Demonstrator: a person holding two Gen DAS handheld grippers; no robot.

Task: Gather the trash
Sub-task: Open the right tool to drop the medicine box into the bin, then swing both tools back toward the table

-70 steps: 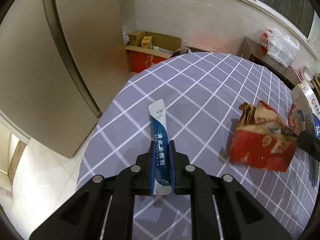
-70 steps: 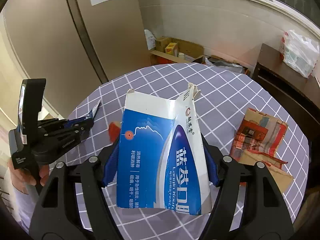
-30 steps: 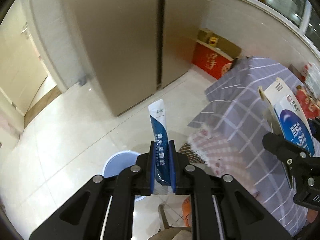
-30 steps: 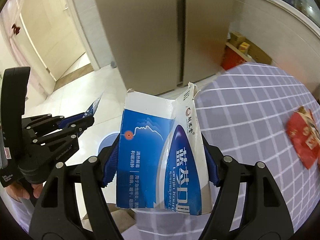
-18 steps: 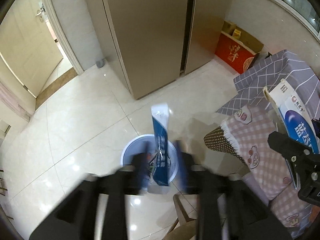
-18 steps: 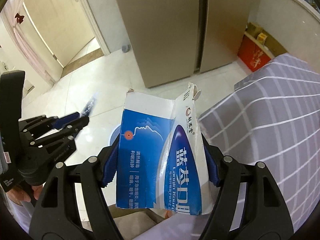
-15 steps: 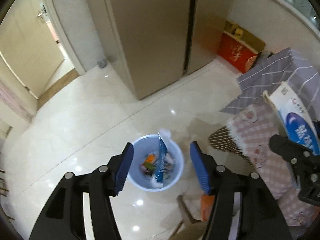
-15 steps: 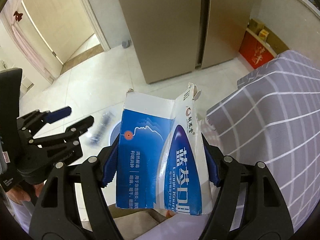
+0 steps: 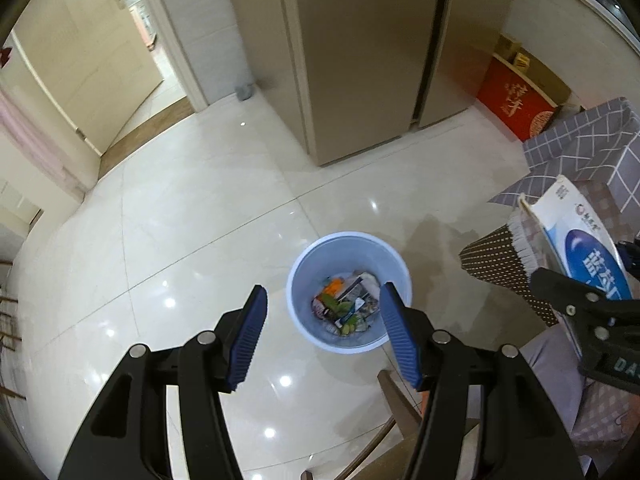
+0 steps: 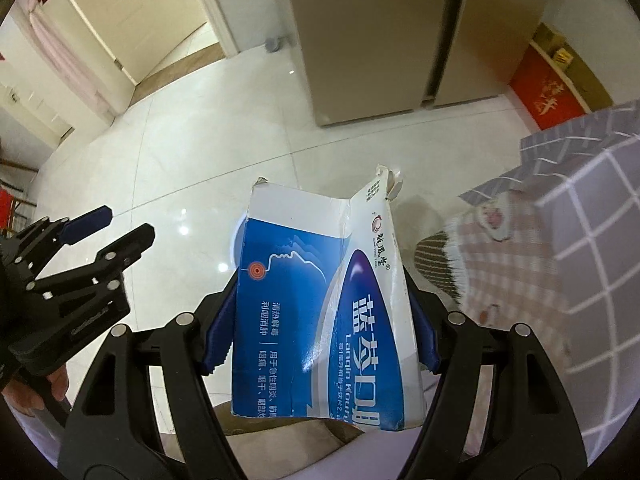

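My left gripper [image 9: 322, 308] hangs open over a pale blue trash bin [image 9: 304, 264] on the tiled floor, with nothing between its blue pads. The bin holds several wrappers, among them the blue-and-white sachet [image 9: 354, 308]. My right gripper [image 10: 320, 320] is shut on a torn blue-and-white cardboard box [image 10: 320, 304], held upright; the box hides most of the bin [image 10: 237, 242] below it. The box [image 9: 580, 240] and right gripper [image 9: 592, 320] show at the right edge of the left wrist view. The left gripper [image 10: 120, 224] appears open at the left of the right wrist view.
A tall beige fridge [image 9: 360, 52] stands behind the bin. The table with its grey checked cloth [image 9: 588, 148] is at the right, beside a chair cushion [image 9: 500, 264]. A red box [image 9: 516, 100] sits by the wall. An open doorway [image 9: 92, 56] is at the far left.
The left gripper opened and the sachet dropped into the bin. Both grippers moved down and tilted toward the floor; the bin looms larger. The right gripper keeps its hold on the box.
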